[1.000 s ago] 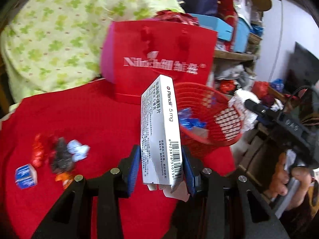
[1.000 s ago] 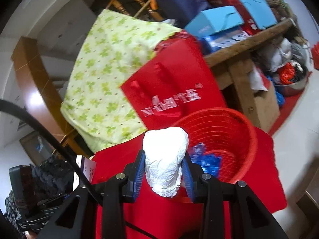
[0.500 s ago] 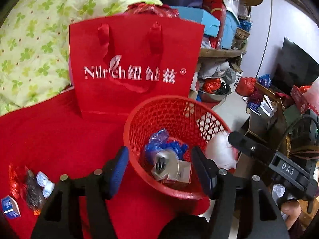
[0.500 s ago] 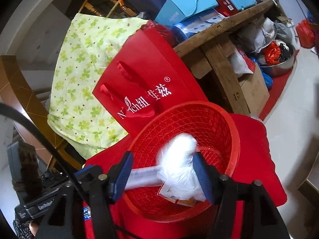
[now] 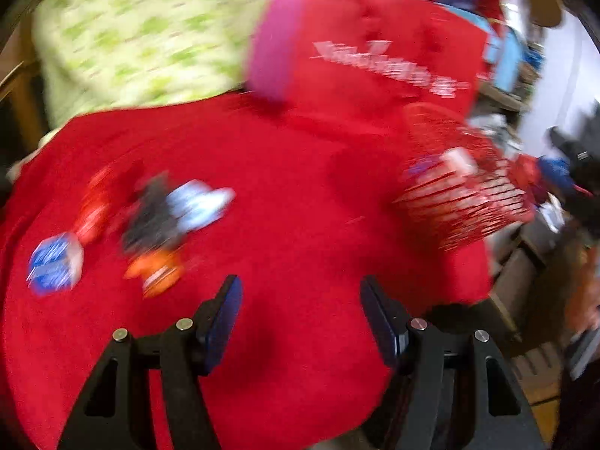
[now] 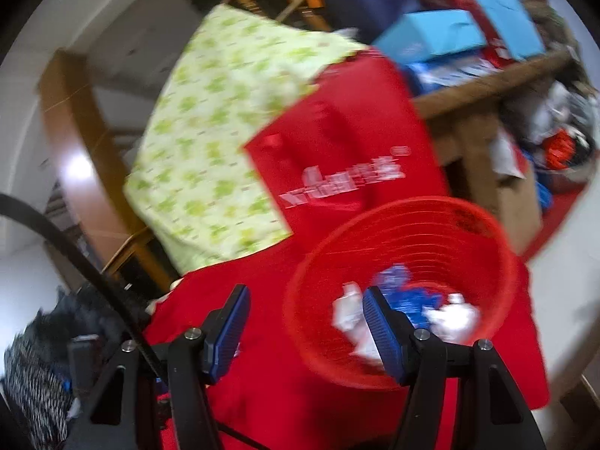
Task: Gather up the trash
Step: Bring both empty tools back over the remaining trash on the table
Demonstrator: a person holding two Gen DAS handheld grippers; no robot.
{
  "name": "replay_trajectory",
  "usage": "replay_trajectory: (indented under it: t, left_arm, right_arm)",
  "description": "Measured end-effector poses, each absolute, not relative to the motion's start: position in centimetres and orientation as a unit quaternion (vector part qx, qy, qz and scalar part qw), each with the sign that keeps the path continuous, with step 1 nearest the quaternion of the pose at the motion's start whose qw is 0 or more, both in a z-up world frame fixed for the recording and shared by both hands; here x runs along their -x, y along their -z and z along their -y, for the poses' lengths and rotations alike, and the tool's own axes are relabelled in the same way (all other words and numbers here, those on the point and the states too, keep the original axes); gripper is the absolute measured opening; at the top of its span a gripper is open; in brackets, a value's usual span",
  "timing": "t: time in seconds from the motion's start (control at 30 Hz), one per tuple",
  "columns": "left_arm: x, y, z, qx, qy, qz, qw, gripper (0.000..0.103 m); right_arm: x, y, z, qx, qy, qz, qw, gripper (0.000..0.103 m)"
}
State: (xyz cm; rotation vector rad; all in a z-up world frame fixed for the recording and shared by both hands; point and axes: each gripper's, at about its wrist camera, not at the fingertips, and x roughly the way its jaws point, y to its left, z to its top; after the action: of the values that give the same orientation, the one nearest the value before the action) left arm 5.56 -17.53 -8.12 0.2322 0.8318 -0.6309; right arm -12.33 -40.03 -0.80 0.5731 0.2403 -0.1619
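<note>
Bare red cloth between litter pile and basket.

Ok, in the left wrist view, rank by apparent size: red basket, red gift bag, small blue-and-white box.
1. red gift bag
2. red basket
3. small blue-and-white box
Motion blur softens the edges, but the gaps are clear.

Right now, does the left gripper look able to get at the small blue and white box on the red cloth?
Probably yes. The left gripper is open and empty, and the blue and white box lies apart at the cloth's left side, with bare red cloth between them. Blur hides finer detail.
</note>
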Motion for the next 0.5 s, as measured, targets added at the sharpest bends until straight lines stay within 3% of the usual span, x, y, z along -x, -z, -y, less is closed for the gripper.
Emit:
replay_trajectory:
  t: [0.23,0.5]
  left_arm:
    - [-7.0,11.4,5.5,-0.059,0.182,-0.419,0.887,0.066]
    - [-7.9,13.8,-0.1,-0.011,0.131,-0.423,0.897,0.066]
  right_arm:
    - [7.0,2.6,33.8,-0.257,0.017,-0.193,0.947,0.067]
    - [2.8,5.7,29.4,-0.234,-0.01,-0.269,0.934,0.067]
